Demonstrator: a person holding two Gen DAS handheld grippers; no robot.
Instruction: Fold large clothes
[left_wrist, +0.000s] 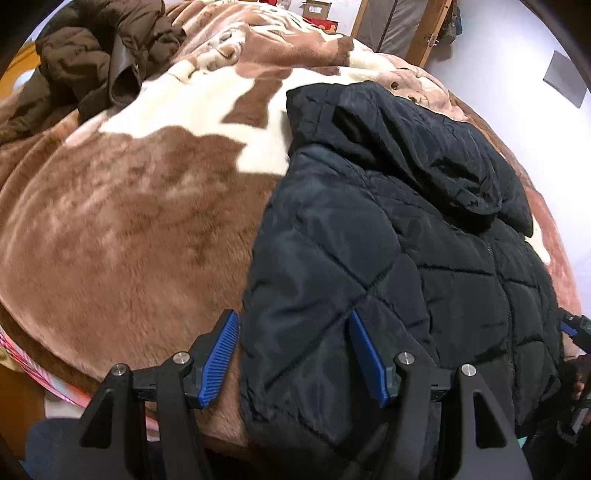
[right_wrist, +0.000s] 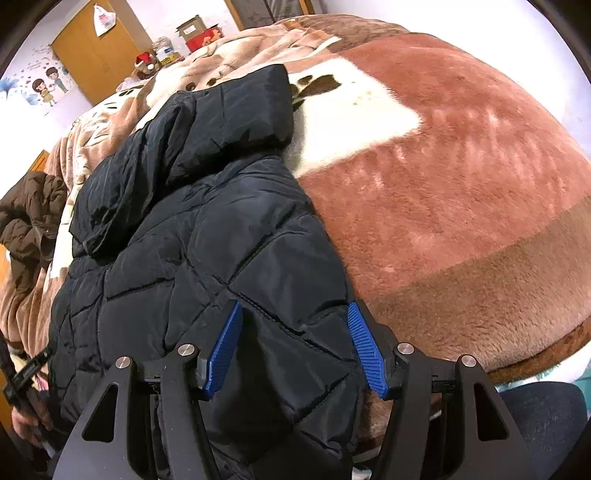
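Observation:
A black quilted jacket (left_wrist: 388, 240) (right_wrist: 192, 221) lies flat on a plush brown and white blanket (left_wrist: 129, 221) (right_wrist: 461, 184), its hood (left_wrist: 424, 147) (right_wrist: 221, 122) at the far end. My left gripper (left_wrist: 291, 315) hangs over the jacket's near left edge. Its jaws stand wide, with that edge between the blue pads (left_wrist: 221, 354) and no squeeze showing. My right gripper (right_wrist: 294, 304) is over the near right edge in the same way, open, and the fabric lies loose between its pads (right_wrist: 365, 350).
A crumpled brown puffer coat (left_wrist: 92, 55) (right_wrist: 26, 221) lies at the bed's far left. Beyond the bed are cardboard boxes (right_wrist: 192, 27), a wooden door (right_wrist: 99, 55) and a pale wall. A dark trouser leg (right_wrist: 546, 417) shows at the near edge.

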